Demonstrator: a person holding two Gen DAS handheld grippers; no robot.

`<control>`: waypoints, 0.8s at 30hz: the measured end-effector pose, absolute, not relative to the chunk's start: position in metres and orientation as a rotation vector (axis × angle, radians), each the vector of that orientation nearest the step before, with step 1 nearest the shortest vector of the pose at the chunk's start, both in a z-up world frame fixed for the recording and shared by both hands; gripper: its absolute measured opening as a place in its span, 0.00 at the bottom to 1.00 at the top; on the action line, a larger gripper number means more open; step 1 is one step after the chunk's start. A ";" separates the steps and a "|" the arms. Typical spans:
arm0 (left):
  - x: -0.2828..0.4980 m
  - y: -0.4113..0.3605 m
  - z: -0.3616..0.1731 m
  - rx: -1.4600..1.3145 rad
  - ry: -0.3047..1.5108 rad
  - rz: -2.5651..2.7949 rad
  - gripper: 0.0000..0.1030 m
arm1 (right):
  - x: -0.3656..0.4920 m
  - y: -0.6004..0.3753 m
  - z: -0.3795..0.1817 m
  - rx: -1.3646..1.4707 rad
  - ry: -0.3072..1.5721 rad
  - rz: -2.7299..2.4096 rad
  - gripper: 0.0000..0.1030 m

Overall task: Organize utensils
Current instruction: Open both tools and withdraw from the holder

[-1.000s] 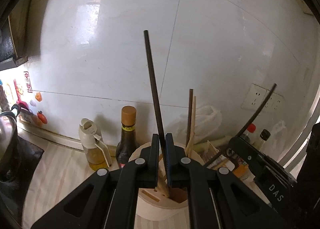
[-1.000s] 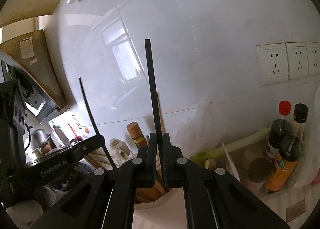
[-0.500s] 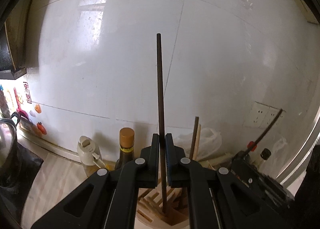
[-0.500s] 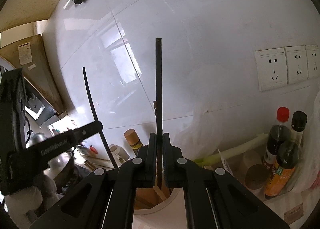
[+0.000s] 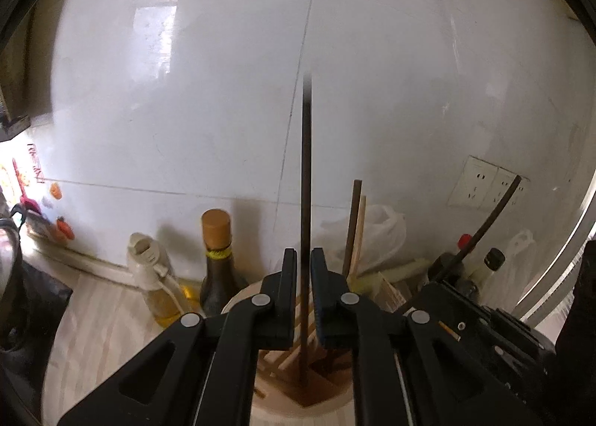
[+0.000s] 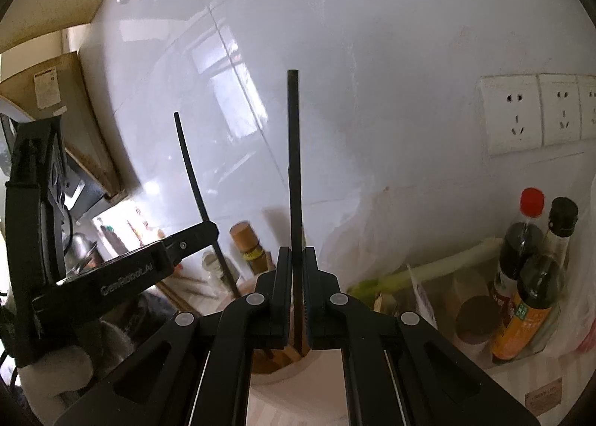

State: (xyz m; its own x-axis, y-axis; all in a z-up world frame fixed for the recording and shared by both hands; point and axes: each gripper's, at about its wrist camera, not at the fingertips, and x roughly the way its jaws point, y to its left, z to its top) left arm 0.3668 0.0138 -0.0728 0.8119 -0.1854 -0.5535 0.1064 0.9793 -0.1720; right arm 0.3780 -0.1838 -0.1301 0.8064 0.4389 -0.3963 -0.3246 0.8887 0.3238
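Left wrist — chopstick (image 5: 305, 202) between opening claw (image 5: 304, 269)

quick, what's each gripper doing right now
Left gripper: jaws opening around a dark chopstick.
Right gripper: shut on a black chopstick.

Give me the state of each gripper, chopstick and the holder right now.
Left gripper: jaws opening, a small gap beside the chopstick.
Left chopstick: upright, tip down in the holder.
Right gripper: shut on its chopstick.
Right chopstick: upright, lower end inside the holder.
Holder: standing on the counter, wooden chopsticks already in it.
Brown-capped bottle: capped, upright behind the holder.
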 end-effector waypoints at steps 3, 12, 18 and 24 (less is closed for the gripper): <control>0.355 0.017 -0.064 -0.149 0.607 -0.136 0.39 | 0.375 -0.187 -0.126 0.243 0.506 0.432 0.07; 0.303 0.034 -0.028 -0.132 0.582 0.048 1.00 | 0.348 -0.195 -0.103 0.187 0.552 0.376 0.73; 0.274 0.038 -0.047 -0.087 0.689 0.141 1.00 | 0.325 -0.190 -0.098 0.086 0.650 0.225 1.00; 0.244 0.036 -0.049 -0.049 0.724 0.161 1.00 | 0.296 -0.190 -0.097 0.041 0.679 0.123 1.00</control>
